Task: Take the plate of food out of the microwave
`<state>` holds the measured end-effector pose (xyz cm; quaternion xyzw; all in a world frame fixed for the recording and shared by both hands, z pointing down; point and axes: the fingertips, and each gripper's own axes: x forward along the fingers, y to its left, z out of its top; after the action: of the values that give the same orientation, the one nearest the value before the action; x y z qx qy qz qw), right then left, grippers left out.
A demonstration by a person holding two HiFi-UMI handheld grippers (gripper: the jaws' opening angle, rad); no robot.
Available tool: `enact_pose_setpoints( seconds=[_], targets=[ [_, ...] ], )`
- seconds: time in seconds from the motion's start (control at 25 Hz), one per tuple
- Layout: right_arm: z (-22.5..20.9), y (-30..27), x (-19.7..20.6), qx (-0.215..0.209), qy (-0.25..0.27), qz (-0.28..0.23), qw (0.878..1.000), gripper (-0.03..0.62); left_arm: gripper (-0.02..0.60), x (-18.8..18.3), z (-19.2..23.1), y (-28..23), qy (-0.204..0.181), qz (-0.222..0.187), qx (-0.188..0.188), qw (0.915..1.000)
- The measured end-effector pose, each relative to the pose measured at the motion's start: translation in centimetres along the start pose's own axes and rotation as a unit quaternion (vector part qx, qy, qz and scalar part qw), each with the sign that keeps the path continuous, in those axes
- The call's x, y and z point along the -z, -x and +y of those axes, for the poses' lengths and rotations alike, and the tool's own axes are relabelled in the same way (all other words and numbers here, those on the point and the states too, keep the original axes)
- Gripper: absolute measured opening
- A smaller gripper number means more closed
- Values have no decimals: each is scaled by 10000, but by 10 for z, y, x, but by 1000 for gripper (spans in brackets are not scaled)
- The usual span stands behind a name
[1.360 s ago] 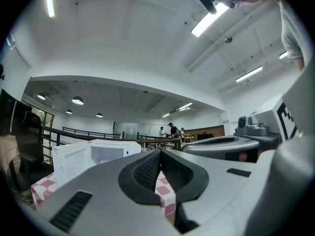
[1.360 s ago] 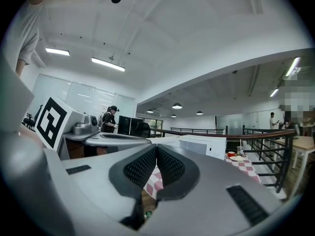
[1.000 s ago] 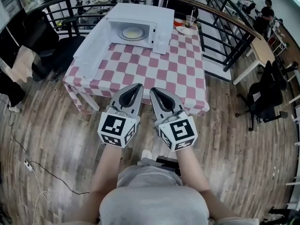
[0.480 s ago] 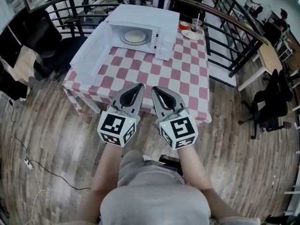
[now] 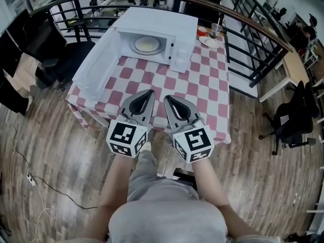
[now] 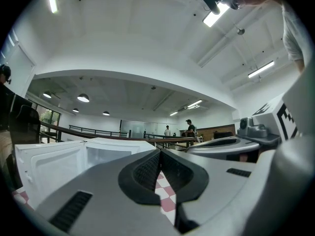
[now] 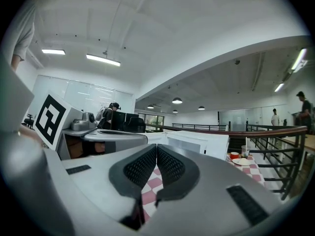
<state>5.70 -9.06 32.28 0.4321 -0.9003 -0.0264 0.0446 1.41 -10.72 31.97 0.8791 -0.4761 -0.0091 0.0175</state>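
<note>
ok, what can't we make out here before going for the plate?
- Food on the pale round plate inside the open white microwave: head view, too small to identify.
- That plate, gripper views: hidden behind the left gripper and right gripper bodies.
- Red cup on the red-checked table, contents: too small, head view.

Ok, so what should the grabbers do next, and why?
Probably reach both forward toward the microwave and start opening the jaws. Its door already hangs open and the plate of food sits inside, but the left gripper and right gripper are shut and empty, back at the table's near edge.
</note>
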Motion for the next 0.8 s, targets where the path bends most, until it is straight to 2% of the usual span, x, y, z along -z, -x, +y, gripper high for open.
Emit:
enact_pose_setpoints(
  seconds=[0.28,0.8],
  targets=[
    [-28,-43,6,101,-118,26,9999,25,2,7,37,-39,-32,100,-4,9999],
    [-78,-124,15,283,-318,88,9991,25,2,19,104,-115,148,223,176,9995]
  ],
)
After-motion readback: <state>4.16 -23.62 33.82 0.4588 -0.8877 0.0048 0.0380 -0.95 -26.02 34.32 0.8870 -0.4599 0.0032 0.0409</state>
